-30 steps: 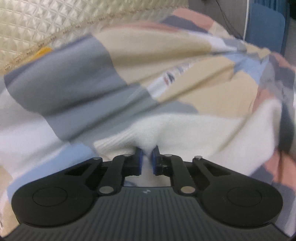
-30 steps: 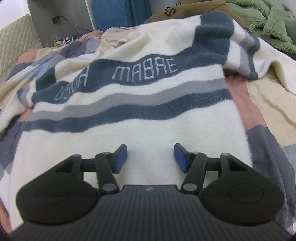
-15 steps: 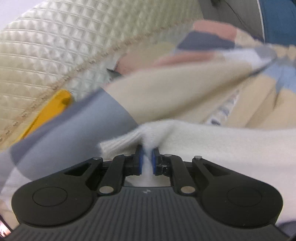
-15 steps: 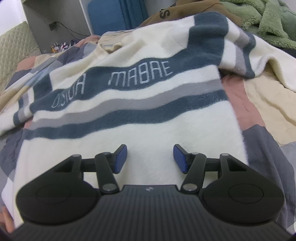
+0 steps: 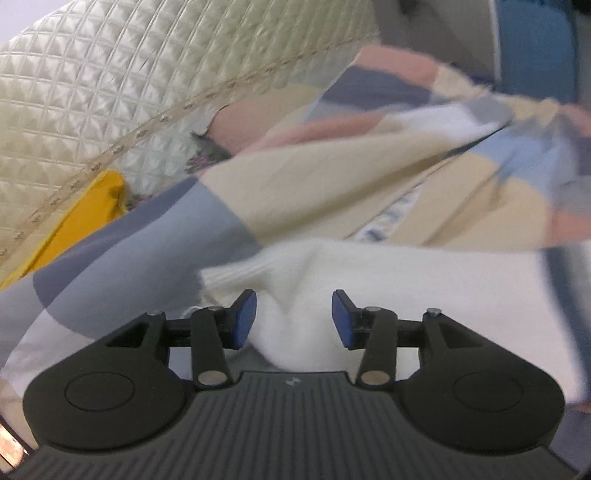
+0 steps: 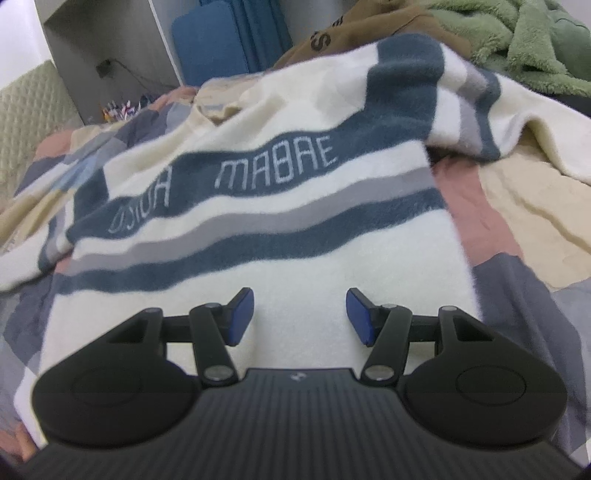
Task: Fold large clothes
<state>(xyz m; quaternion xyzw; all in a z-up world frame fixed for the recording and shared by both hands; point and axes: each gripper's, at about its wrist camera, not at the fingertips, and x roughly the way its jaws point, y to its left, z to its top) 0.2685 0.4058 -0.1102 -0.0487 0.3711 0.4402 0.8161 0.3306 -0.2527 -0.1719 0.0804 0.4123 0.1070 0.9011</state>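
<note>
A cream sweater [image 6: 295, 229] with dark blue and grey stripes and white lettering lies spread on a patchwork bedspread [image 6: 517, 206]. My right gripper [image 6: 299, 317] is open and empty, just over the sweater's plain cream lower part. In the left wrist view, a cream ribbed cuff or sleeve end [image 5: 295, 280] of the sweater lies between the fingers of my left gripper [image 5: 293, 319], which is open; the cloth is loose between the pads.
A quilted cream headboard [image 5: 110, 92] rises at the left, with something yellow [image 5: 85, 218] beside it. A brown garment [image 6: 351, 29] and a green fleece [image 6: 517, 40] lie beyond the sweater. Blue panels [image 6: 221, 40] stand at the back.
My left gripper was shut on the cream sleeve end and carried it out to the left; now it has opened and let the cloth go. My right gripper stayed open, nearly still.
</note>
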